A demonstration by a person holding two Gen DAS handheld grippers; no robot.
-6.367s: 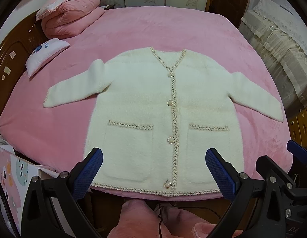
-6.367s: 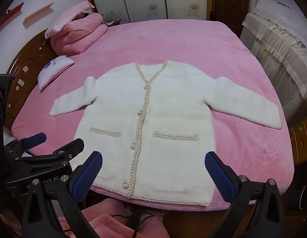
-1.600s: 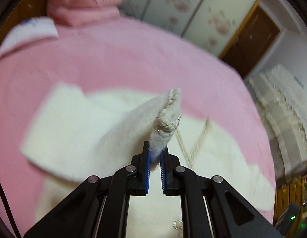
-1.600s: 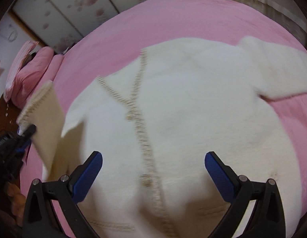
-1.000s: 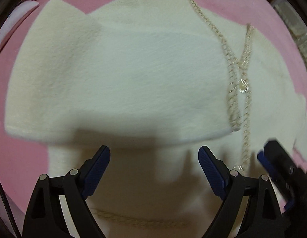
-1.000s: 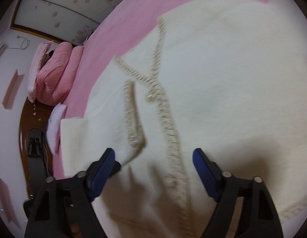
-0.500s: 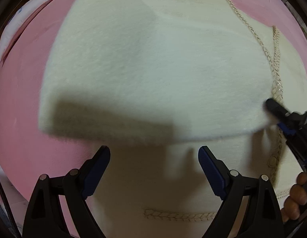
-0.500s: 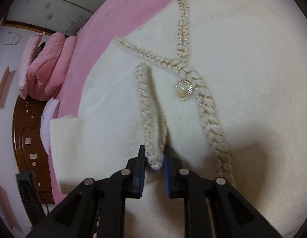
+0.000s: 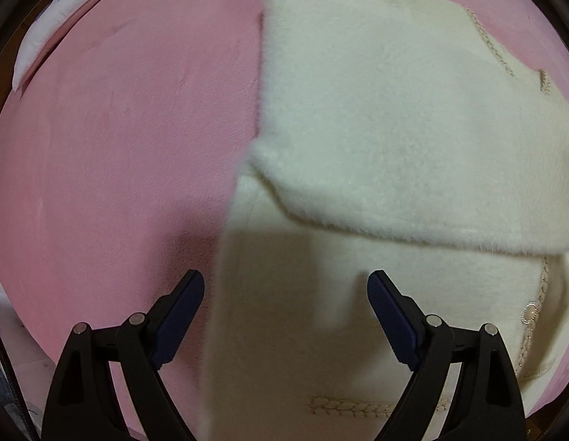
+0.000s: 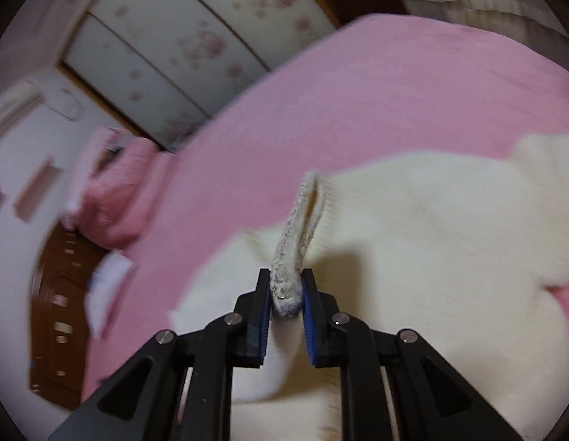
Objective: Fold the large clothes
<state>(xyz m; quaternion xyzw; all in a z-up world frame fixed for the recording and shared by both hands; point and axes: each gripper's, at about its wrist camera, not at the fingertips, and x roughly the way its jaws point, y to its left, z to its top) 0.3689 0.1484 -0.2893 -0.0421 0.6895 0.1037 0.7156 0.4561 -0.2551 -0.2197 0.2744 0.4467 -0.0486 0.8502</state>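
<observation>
In your left wrist view, your left gripper (image 9: 286, 296) points straight down over the bed, its jaws spread wide with nothing between them; the left finger hangs over the pink bedspread (image 9: 111, 147) and the right finger over the cream cardigan (image 9: 376, 110). The cardigan fills the frame from twelve round to five o'clock, with one sleeve (image 9: 413, 169) folded across the body and a braided pocket trim (image 9: 350, 402) showing at six o'clock. A pearl button (image 9: 529, 310) sits on the placket at four o'clock, and a white pillow (image 9: 63, 11) lies at ten o'clock; its blue print is too small to read. In your right wrist view, your right gripper (image 10: 286, 299) tilts downward and forward, its jaws narrow, pinching the braided cuff (image 10: 290, 257) and easing apart very slightly, the cuff still pressed between the pads. The sleeve is raised off the cardigan, which spreads from three to six o'clock. Folded pink bedding (image 10: 115, 191) lies at nine o'clock, blurred.
</observation>
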